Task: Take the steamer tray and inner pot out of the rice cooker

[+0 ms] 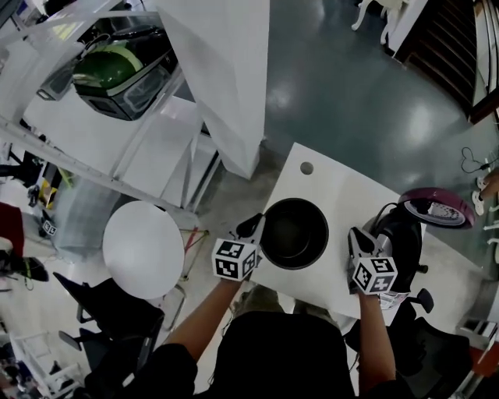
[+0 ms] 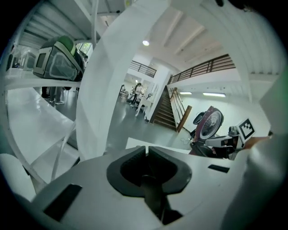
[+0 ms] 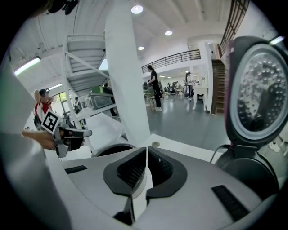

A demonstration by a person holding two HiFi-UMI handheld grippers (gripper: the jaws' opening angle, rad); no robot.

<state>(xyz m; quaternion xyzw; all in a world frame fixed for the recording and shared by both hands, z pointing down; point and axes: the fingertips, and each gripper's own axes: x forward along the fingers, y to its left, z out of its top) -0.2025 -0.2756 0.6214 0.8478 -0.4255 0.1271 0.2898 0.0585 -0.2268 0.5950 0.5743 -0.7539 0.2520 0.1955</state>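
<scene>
Glossy grey-green floor (image 1: 351,86), white table (image 1: 335,183), staircase (image 2: 164,112), ceiling lights (image 3: 137,9).

The head view looks steeply down from above on the white table (image 1: 327,183) and pot (image 1: 295,232). Both gripper views sit close over the table's near edge, facing out across it; each catches the cooker lid (image 2: 210,125).

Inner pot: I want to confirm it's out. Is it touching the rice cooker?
Apart. Head view shows bare white table between the inner pot and the rice cooker at its right.
</scene>
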